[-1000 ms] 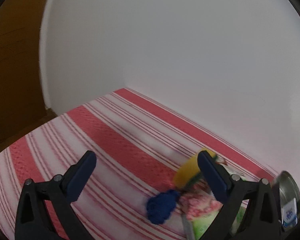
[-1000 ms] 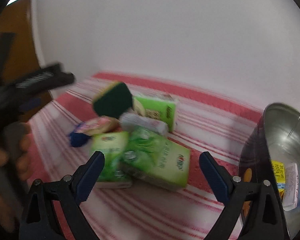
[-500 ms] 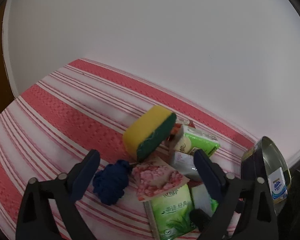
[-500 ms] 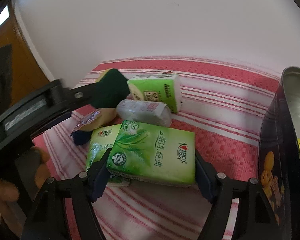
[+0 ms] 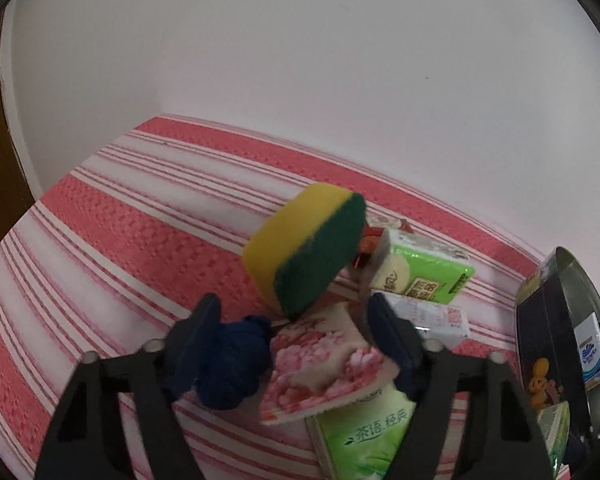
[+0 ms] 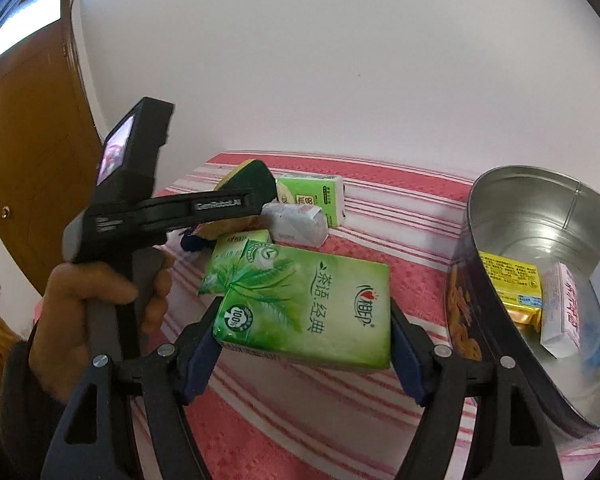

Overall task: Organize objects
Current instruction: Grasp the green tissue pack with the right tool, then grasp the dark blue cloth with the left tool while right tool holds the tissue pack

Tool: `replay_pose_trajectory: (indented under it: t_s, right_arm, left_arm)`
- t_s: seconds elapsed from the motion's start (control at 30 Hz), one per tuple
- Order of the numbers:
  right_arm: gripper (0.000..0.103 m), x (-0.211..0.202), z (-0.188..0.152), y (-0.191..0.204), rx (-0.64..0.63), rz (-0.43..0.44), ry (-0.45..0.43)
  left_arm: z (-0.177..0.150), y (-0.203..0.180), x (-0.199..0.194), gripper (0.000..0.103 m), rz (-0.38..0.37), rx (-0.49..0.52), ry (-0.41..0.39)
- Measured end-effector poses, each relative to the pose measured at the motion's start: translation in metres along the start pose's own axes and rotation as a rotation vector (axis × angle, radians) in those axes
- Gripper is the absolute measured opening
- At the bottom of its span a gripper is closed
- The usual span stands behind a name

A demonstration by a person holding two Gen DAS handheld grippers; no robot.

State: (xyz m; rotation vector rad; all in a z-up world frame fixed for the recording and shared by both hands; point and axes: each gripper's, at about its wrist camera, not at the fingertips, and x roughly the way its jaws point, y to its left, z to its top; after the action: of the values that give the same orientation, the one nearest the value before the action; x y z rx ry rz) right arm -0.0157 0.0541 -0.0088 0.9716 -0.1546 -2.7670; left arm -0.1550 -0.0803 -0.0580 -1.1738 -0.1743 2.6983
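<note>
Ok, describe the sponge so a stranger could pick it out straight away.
Start at the round metal tin on the striped cloth. Left of it is a pile of tissue packs. The sponge leans at the pile's far edge: the only yellow block with a dark green scouring face.

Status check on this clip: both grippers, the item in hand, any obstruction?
Right gripper clamped on green tissue pack, lifted, beside metal tin. Left gripper just closing around blue yarn ball and pink packet. Nothing blocks tin.

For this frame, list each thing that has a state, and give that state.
right gripper: shut on the large green tissue pack, lifted off the cloth.
left gripper: jaws just closing around the blue yarn ball and pink floral packet; grip unclear.
sponge: tilted on the pile.
metal tin: open, boxes inside.
</note>
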Motion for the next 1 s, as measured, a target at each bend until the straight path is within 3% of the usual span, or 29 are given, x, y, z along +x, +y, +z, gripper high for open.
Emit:
replay_pose_trajectory:
  t_s: [0.07,0.1,0.13,0.17,0.37,0.53,0.57,0.63,0.7,0.83,0.93,1.0]
  right_arm:
    - [0.076,-0.002,0.005,-0.002,-0.001,0.0,0.003]
    - [0.076,-0.003,0.006,-0.003,0.0,0.0,0.002]
    - [0.076,-0.006,0.006,-0.003,0.002,0.002,0.0]
    - [0.076,-0.003,0.005,-0.001,0.004,0.003,0.001]
    - [0.076,0.001,0.006,-0.001,0.003,-0.013,-0.014]
    - [0.076,0.004,0.006,-0.002,0.013,-0.008,-0.01]
    - [0.076,0.004,0.006,-0.003,0.014,-0.006,-0.01]
    - [0.076,0.0,0.006,-0.002,0.014,-0.005,-0.016]
    - [0.076,0.0,0.006,-0.002,0.011,0.002,-0.022]
    - [0.076,0.002,0.006,-0.002,0.011,0.017,-0.019]
    - [0.076,0.004,0.006,-0.003,0.016,0.024,-0.013]
    - [0.076,0.003,0.005,-0.003,0.015,0.023,-0.012]
  left_arm:
    - [-0.002,-0.002,-0.002,0.057,0.001,0.023,-0.005]
    - [-0.003,-0.003,-0.005,0.05,-0.004,0.036,-0.014]
    - [-0.002,-0.003,-0.008,0.041,-0.014,0.049,-0.024]
    - [-0.002,-0.004,-0.011,0.019,-0.064,0.063,-0.024]
    - [-0.002,-0.01,-0.023,0.013,-0.074,0.115,-0.062]
    - [0.005,0.009,-0.019,0.013,-0.094,0.031,-0.03]
    - [0.005,0.014,-0.018,0.015,-0.096,0.018,-0.027]
    - [0.007,0.021,-0.02,0.032,-0.114,-0.019,-0.024]
    - [0.007,0.022,-0.02,0.071,-0.118,-0.043,-0.016]
    - [0.006,0.022,-0.016,0.074,-0.093,-0.055,0.008]
    - [0.002,0.012,-0.013,0.074,-0.046,0.011,0.013]
    - [0.002,0.008,-0.019,0.069,-0.09,0.02,0.009]
